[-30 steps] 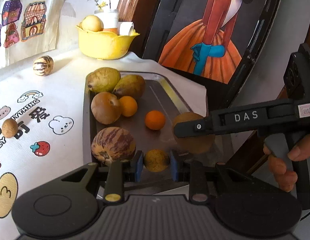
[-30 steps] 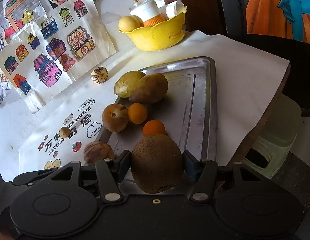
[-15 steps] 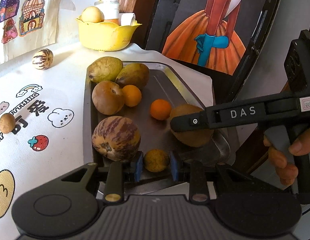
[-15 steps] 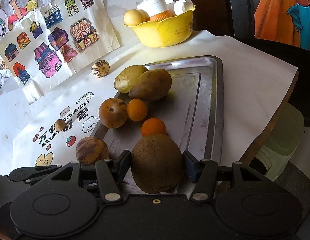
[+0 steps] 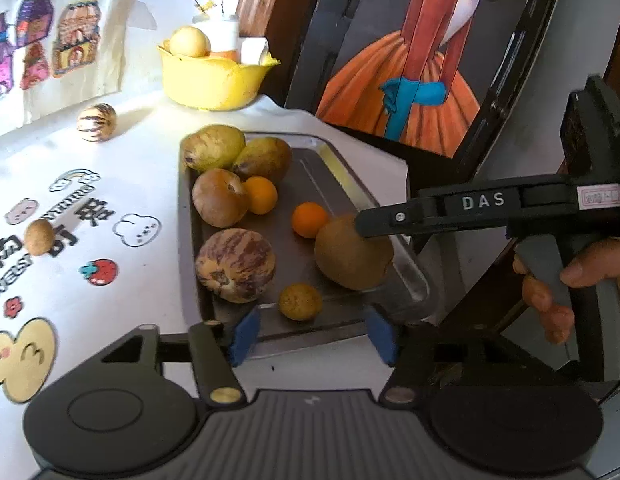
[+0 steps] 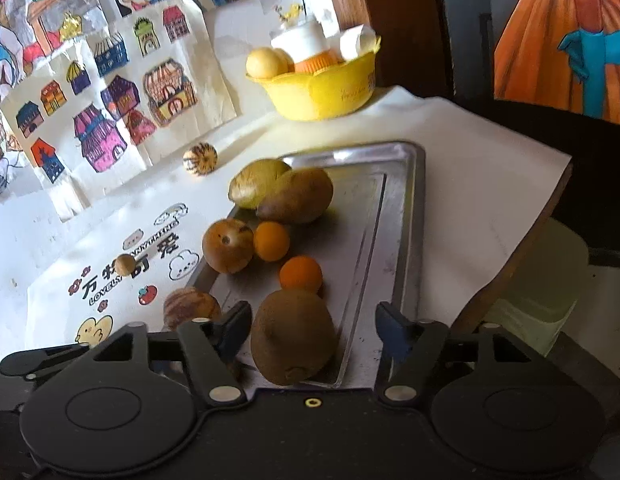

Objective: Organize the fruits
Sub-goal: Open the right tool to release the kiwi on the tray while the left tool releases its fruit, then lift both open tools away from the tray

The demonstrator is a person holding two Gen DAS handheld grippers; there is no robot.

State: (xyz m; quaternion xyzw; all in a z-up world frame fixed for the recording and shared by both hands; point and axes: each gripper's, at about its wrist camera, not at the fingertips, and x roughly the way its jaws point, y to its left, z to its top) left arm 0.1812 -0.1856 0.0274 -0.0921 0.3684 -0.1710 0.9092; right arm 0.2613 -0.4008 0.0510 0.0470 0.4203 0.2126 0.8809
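Left gripper [image 5: 312,334] and right gripper [image 6: 310,330], jaws opening, neither pressing fruit: a small brown fruit [image 5: 300,302] and a kiwifruit [image 6: 293,342] rest between them at the steel tray's [image 6: 408,216] near edge. The tray's right half lies bare; the right gripper partly hides the kiwifruit in the left view.

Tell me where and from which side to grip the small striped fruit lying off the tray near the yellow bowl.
Grip the small striped fruit across its middle, coming from above. It is nearly round and lies alone on the white cloth, apart from the tray and the yellow bowl, so either side is free. Its stripes run end to end; pads set across the widest part should slip least.
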